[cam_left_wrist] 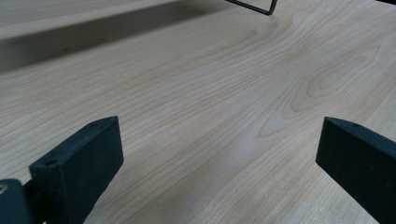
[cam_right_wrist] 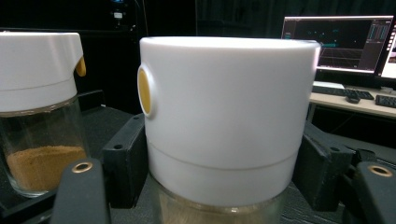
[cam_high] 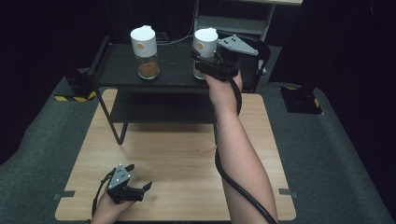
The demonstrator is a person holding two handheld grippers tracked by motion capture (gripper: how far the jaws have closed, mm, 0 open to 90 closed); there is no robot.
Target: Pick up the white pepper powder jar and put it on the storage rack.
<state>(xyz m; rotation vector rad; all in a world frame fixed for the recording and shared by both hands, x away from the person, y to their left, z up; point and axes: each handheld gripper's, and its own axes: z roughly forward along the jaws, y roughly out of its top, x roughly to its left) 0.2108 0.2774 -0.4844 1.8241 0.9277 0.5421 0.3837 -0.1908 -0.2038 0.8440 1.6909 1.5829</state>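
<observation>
My left tool rests low at the near left corner of the table, my hand behind it. Its two black jaws stand wide apart with nothing between them; in the left gripper view they frame bare pale wood grain, and a thin dark leg of the rack shows at the top edge.

Farther back, a black two-level rack stands across the far part of the table. On its top shelf, toward the left, sits a glass jar with a white cap, upright, with brown powder in its bottom. In the right gripper view this jar stands to the left of my grip, apart from it, a small yellow tab at the cap's edge.

To the right on the same shelf is the second jar, also white-capped and upright. My right tool is clamped on it: the right gripper view shows both black jaws pressed against the sides of the white cap near its lower edge, a round yellow spot on the cap's left face and glass just below. My right forearm stretches up across the table to reach it, the cable trailing along the arm.
</observation>
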